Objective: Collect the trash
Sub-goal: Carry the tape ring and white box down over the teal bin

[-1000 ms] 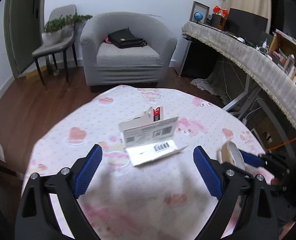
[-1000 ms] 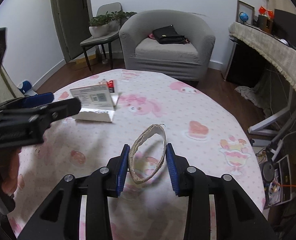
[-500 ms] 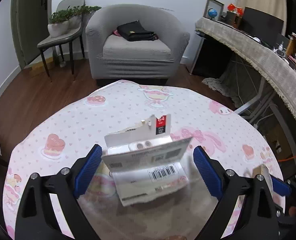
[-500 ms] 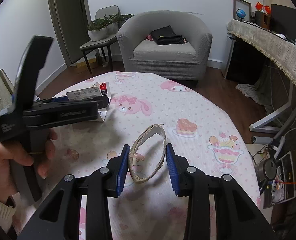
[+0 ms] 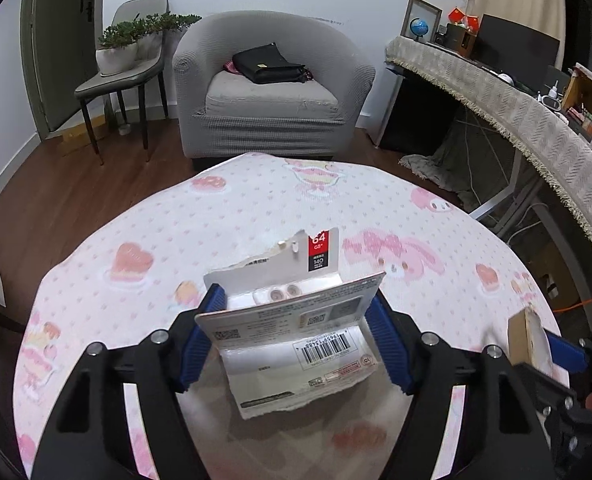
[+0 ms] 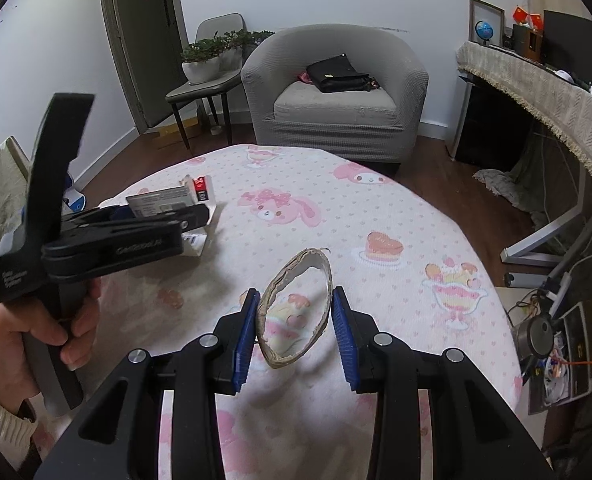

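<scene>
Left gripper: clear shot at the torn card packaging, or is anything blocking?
Probably yes. The left gripper already straddles the torn card packaging, its jaws just closing in on both edges, nothing between. The right gripper, holding the cardboard ring, sits apart.

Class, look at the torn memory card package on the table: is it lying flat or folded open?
Folded open. The memory card package has one torn flap flat on the tablecloth and another flap standing up, between the left tool's closing blue pads.
</scene>
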A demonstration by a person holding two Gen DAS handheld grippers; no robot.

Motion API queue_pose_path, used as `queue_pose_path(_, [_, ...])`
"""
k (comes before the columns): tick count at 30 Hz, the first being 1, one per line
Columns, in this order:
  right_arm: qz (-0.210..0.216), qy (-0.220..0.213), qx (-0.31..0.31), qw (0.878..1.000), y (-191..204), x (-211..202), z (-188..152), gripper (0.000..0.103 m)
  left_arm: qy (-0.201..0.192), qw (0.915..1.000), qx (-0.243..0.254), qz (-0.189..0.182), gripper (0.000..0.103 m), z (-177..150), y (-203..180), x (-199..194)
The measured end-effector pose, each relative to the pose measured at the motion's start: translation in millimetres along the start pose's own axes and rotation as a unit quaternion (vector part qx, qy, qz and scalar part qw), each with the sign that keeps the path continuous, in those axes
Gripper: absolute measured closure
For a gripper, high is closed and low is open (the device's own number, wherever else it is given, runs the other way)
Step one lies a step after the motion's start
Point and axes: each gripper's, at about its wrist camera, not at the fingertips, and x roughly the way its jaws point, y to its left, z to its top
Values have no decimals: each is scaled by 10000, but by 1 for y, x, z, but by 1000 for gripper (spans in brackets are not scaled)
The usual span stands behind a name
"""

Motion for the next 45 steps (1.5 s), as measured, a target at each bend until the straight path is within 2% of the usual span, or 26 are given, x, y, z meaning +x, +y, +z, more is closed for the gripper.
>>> queue_pose_path(18, [429,36,-228,9988,72,-26,-38,66,-159,9997,-48,-180,29,-77,48,-97])
queue_pose_path(32, [911,41,-673,9936,161,-21,-33,66,-205,9987,-397,263,29,-126,129,-157])
queue_pose_path(45, [1418,3,-1280,9816,259,-11,-30,66,108,9946,-828,622,29,-178,210,-165])
